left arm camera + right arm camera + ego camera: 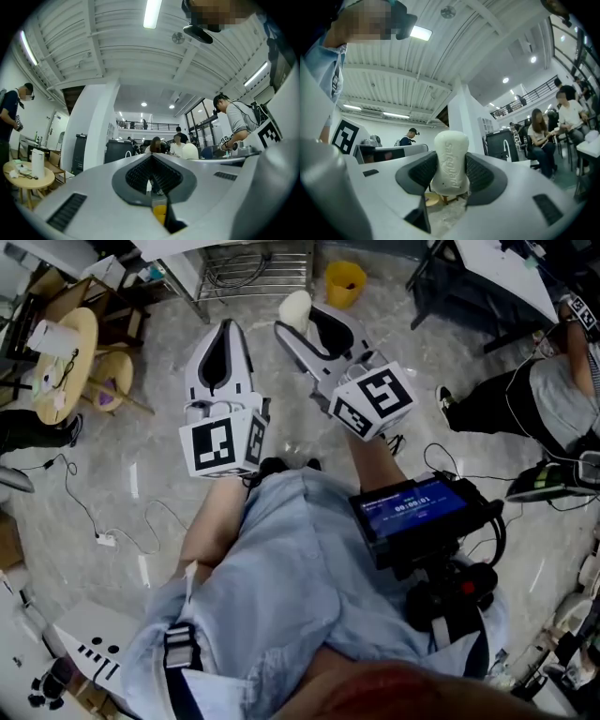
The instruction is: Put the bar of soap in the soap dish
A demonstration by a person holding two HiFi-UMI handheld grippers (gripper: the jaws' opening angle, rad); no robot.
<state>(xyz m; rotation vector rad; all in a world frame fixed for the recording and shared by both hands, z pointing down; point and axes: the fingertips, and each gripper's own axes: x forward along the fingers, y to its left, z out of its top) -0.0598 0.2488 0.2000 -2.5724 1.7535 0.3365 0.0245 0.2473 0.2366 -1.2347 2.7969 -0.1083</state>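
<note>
In the head view, the right gripper [302, 326] carries a cream bar of soap [294, 307] above a pale marbled floor [141, 456]. The bar's rounded end pokes past the jaw tips toward a yellow bucket [345, 282], and the left gripper [223, 345] hangs just beside. A blue screen [412, 505] seems to read 00:00:51. In the left gripper view, the ribbed black pads [140, 176] are pressed together on nothing. In the right gripper view, the jaws pinch the smooth oval bar. "Safeguard" is embossed along its long axis, which lies in line with the jaws.
</note>
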